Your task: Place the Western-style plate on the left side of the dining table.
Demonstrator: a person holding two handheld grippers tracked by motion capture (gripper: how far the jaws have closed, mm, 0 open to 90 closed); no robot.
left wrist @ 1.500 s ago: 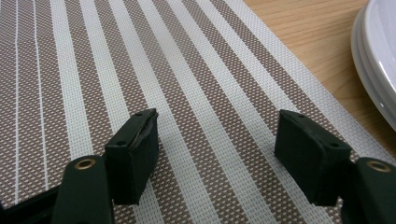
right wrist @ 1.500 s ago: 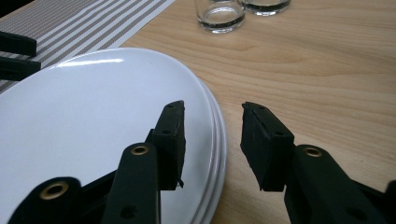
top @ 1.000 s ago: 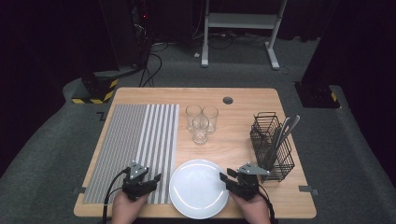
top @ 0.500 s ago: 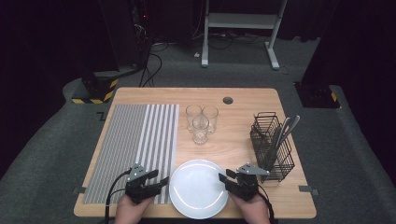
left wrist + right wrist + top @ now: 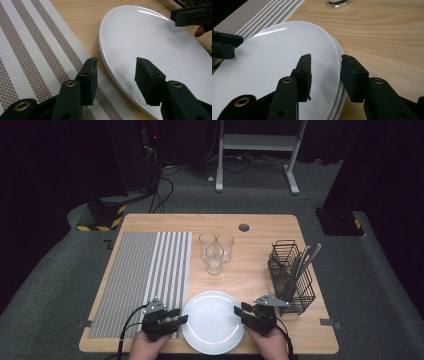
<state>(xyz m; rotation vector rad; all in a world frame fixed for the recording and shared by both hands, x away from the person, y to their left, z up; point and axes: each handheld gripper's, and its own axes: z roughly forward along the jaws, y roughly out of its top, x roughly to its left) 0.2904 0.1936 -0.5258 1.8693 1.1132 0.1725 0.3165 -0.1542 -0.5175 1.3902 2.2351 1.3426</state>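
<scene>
Straddling the white plate (image 5: 212, 321) at six o'clock on the table (image 5: 260, 227), my left gripper (image 5: 116, 72) at its nine o'clock rim has just been closing, unclamped. My right gripper (image 5: 325, 75) brackets the three o'clock rim, pads apart.

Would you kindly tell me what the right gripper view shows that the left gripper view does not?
Right gripper view: a glass base at the top edge, and further plate rims stacked beneath the top plate. Left gripper view: the fine dotted weave of the placemat, seen close up. Both share the top plate, the striped placemat and the wooden table.
</scene>
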